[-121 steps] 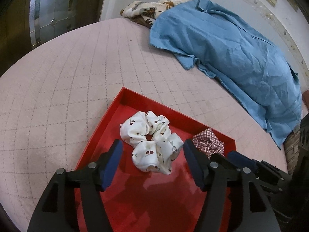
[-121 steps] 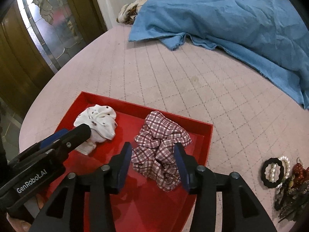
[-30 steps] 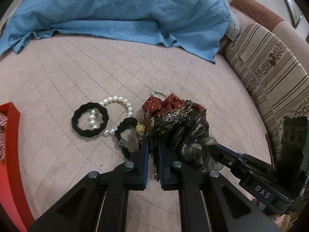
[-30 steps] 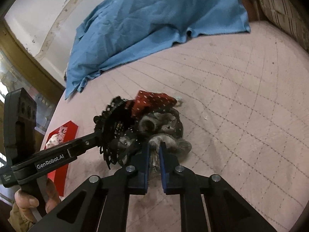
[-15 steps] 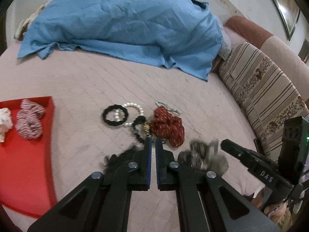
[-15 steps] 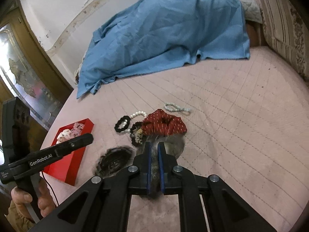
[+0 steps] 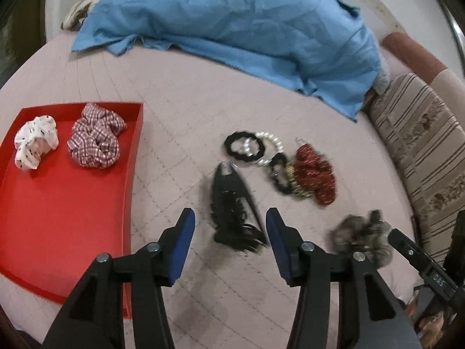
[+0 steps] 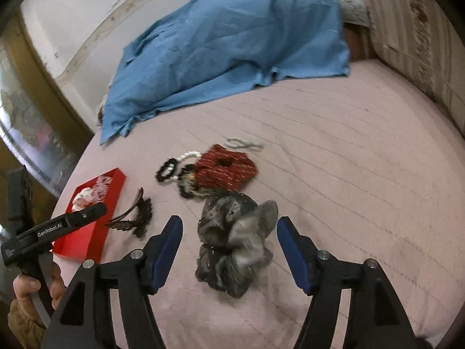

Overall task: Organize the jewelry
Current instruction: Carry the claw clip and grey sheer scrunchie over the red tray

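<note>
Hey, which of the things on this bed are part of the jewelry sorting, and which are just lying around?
Part of the job:
- red rectangular tray
- white dotted scrunchie
- red checked scrunchie
- black feathery hair clip
- grey sheer scrunchie
- dark red dotted scrunchie
- black ring hair tie
- white pearl bracelet

Just lying about:
- blue cloth sheet
- striped sofa cushion

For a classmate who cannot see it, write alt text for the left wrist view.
The open left hand-held gripper hovers over a black feathered hair clip on a pink quilt. A red tray at left holds two scrunchies; more hair ties lie at right.
</note>
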Tool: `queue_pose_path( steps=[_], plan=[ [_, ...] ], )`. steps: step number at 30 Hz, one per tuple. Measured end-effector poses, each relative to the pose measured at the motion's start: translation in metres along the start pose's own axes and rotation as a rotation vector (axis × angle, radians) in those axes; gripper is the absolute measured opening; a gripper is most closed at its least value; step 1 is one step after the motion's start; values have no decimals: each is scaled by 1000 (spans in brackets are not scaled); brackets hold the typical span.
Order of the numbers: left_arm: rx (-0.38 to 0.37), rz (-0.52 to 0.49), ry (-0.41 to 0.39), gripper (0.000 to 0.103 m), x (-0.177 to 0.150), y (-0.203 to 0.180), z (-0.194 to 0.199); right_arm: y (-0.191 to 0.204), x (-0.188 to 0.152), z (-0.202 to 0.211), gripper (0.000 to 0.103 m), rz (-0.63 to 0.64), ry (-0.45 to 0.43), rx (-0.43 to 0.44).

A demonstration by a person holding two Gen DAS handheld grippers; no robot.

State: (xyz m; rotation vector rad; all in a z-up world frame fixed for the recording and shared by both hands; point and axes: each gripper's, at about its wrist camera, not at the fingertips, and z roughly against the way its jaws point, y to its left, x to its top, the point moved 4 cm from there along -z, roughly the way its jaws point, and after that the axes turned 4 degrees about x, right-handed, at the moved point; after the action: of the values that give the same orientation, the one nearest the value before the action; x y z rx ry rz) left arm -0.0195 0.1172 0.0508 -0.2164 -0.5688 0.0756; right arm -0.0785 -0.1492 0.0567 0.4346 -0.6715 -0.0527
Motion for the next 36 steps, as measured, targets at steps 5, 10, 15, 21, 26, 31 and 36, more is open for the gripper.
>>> queue_pose_path(
  steps=[5, 10, 15, 21, 26, 31, 36],
  plan=[
    [10, -58, 42, 52, 0, -12, -25, -15, -8, -14, 72, -27, 42, -9],
    [51, -94, 88, 58, 2, -19, -54, -20, -13, -35, 73, -31, 83, -16],
    [60, -112, 103, 44, -1, -23, -66, -20, -11, -49, 47, -21, 100, -24],
    [25, -129, 59, 41, -5, -27, -46, -15, -11, -50, 14, -1, 114, -24],
    [-25, -89, 0, 41, -4, -20, -11, -1, -10, -42, 10, 21, 105, -9],
    [-32, -1, -63, 41, -6, 13, 29, 25, -7, -30, 10, 79, 85, 6],
    [71, 63, -119, 41, -10, 62, 60, 56, -1, -19, 10, 123, 67, 45]
  ],
)
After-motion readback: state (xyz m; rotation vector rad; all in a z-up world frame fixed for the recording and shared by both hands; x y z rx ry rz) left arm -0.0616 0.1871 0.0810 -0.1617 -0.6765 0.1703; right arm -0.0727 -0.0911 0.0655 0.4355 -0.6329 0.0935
